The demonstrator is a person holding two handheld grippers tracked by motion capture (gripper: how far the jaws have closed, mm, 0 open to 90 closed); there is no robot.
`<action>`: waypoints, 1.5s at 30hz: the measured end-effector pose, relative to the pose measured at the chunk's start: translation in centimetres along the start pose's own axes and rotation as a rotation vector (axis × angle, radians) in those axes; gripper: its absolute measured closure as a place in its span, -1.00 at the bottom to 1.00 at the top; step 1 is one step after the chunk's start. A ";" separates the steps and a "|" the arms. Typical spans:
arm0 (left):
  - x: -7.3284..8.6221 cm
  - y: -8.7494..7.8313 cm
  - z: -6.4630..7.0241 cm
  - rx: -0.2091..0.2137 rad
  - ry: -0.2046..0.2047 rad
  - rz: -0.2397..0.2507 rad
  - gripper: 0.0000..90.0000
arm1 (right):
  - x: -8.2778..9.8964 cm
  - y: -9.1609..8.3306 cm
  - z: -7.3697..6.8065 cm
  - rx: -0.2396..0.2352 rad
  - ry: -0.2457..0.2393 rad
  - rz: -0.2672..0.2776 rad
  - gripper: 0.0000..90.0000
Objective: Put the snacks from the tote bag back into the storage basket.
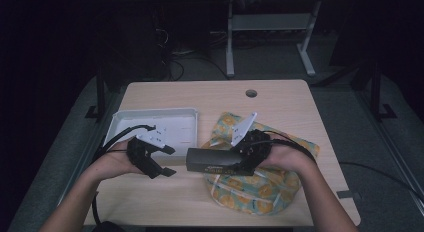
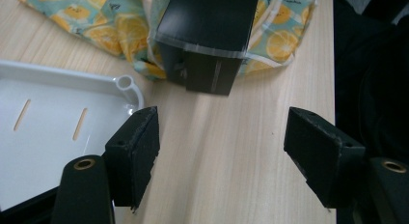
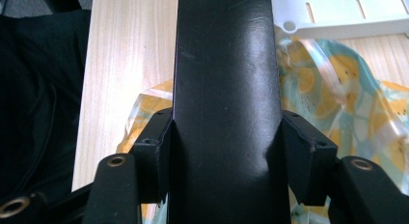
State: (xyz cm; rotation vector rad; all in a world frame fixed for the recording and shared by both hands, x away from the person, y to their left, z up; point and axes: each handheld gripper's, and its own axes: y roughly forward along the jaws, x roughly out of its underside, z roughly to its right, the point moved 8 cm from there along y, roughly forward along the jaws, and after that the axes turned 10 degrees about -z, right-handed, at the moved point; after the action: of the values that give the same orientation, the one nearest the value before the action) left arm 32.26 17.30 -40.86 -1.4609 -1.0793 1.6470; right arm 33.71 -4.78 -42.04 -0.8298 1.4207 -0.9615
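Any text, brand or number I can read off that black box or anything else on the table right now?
Black box, held in the right gripper: a faint line of print along its side in the high view, too small and blurred to read.
Lemon-print bag: a small mark near its top edge in the left gripper view, unreadable.
White tray: no text seen.

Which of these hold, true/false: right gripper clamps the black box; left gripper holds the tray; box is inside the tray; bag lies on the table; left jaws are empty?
1. The right gripper clamps the black box. True.
2. The left gripper holds the tray. False: it hangs open beside the tray, touching nothing.
3. The box is inside the tray. False: it is held over the bag, right of the tray.
4. The bag lies on the table. True.
5. The left jaws are empty. True.
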 end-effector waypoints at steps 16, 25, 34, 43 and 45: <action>-2.2 0.6 -0.7 -0.018 0.040 -0.113 -0.34 | -3.0 1.5 0.0 -0.020 -0.054 -0.048 -0.06; -3.9 1.5 -0.3 -0.014 0.086 -0.149 -0.30 | -4.3 1.9 -0.2 -0.026 -0.075 -0.043 -0.06; -5.1 2.5 -0.1 -0.012 0.104 -0.189 -0.24 | -4.9 1.6 -0.1 -0.016 -0.088 -0.036 -0.06; -5.2 3.3 -0.3 -0.010 0.098 -0.214 -0.16 | -5.0 1.6 -0.2 -0.018 -0.092 -0.033 -0.06; -5.2 3.3 -0.3 -0.012 0.098 -0.218 -0.14 | -5.1 1.6 -0.1 -0.016 -0.097 -0.026 -0.06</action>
State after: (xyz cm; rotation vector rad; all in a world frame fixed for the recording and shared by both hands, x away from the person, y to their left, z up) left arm 33.40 11.31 -41.66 -1.3642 -1.1508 1.4058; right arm 34.05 0.52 -41.40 -0.8970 1.3390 -0.9184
